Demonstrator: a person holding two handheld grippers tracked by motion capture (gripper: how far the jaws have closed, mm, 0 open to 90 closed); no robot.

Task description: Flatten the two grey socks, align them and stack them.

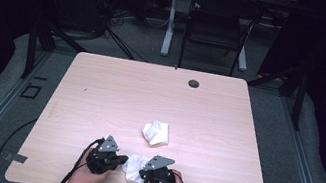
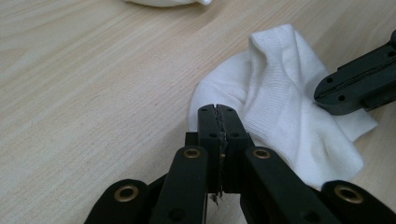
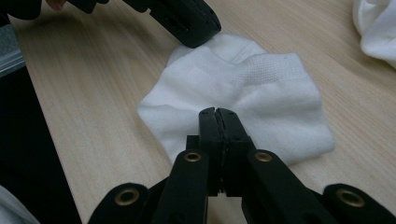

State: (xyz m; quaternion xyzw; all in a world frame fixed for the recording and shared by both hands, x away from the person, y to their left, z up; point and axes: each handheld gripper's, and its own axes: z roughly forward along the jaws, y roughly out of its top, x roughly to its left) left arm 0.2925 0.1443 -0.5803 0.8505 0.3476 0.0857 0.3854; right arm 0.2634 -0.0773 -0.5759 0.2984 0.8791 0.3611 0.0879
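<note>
White sock (image 1: 134, 166) lies between both: 3 o'clock of left hand-held gripper (image 1: 121, 158), 9 o'clock of right hand-held gripper (image 1: 142, 173); each clamped on its edge.

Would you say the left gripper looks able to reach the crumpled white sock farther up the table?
Probably yes: bare table lies between the left gripper and the farther sock, though its jaws are shut.

table: light wood (image 1: 100, 90) | grommet hole near far edge (image 1: 194, 84) | black chair behind (image 1: 215, 27) | floor cables (image 1: 118, 17)

left claw (image 1: 121, 159) closed, right claw (image 1: 140, 175) closed
</note>
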